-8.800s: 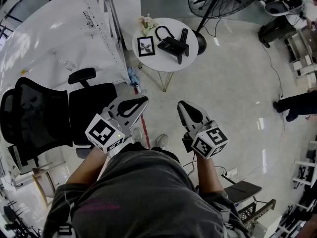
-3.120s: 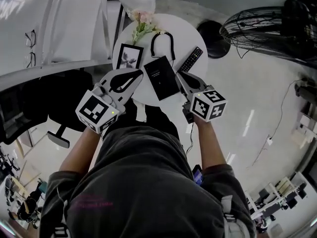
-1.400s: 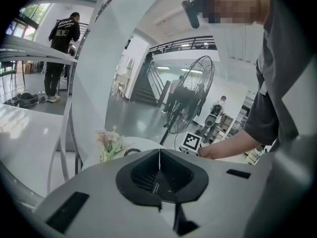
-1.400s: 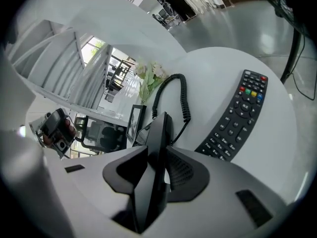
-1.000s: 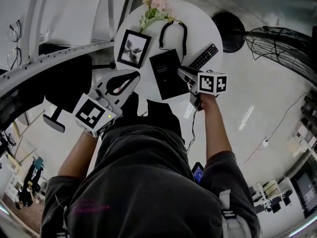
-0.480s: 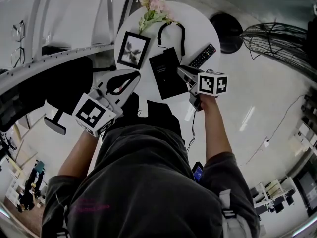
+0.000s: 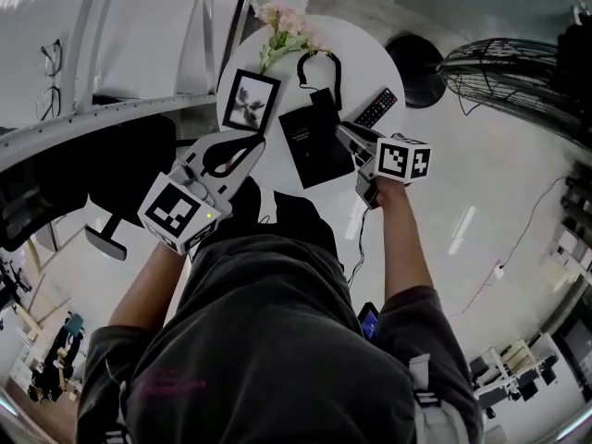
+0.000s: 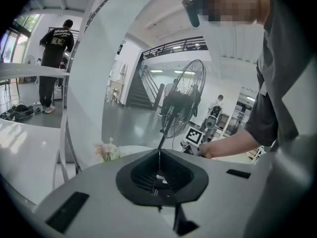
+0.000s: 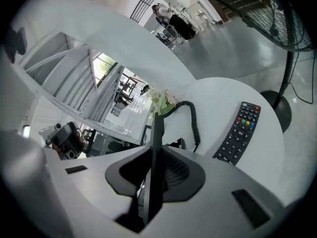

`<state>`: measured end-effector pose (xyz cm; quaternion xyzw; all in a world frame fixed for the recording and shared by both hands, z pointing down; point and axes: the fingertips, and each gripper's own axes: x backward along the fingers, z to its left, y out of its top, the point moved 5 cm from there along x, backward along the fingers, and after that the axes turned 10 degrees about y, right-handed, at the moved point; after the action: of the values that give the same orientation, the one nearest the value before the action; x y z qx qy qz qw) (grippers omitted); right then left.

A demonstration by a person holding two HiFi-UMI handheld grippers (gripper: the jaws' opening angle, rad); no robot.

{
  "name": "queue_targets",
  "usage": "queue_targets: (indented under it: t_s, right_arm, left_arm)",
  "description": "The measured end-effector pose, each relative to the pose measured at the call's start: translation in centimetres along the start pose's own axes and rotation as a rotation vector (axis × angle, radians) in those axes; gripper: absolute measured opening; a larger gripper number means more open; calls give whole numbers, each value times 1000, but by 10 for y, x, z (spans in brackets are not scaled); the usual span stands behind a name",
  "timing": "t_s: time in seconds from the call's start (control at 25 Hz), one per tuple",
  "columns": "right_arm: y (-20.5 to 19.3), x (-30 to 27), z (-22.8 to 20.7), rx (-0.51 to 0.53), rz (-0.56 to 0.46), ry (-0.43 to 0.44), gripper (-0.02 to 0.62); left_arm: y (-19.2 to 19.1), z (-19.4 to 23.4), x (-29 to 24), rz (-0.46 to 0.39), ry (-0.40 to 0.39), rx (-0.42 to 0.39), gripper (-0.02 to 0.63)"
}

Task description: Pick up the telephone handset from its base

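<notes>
Right gripper (image 7: 342, 131) clamped on the telephone handset (image 9: 156, 133) at the telephone base (image 7: 310, 146).
Head view: the right gripper sits at the base's right edge, the left gripper (image 7: 261, 140) off its left edge. Left gripper view: jaws together, nothing between them. Right gripper view: the jaws, which have just been closing, pinch the handset edge-on; its coiled cord (image 9: 194, 118) trails behind.

Left gripper (image 7: 260, 140) forward, fingers together, empty; right gripper (image 7: 340, 130) outstretched, fingers just closing onto the handset (image 9: 156, 152).
</notes>
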<state>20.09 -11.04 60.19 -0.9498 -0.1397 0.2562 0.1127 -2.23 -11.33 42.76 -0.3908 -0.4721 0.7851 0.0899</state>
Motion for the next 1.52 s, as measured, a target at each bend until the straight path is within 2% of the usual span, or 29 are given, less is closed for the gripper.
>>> queue_targets:
  t_s: [0.16,0.32,0.64,1.52]
  right_arm:
    - [7,11,15,-3,-65,12,77]
    - [16,25,37,25,-119,17,76]
    - [32,54,92,97,-237,31,75]
    - [5,94,197,176,-505,23,75]
  left_arm:
    - [8,1,9,-20,-4,-16,21]
    - [22,4,18,-82,-7,-63,21]
    - [42,5,40,-147,-21,-96,21]
    - [70,0,96,-254,-143,-237,21]
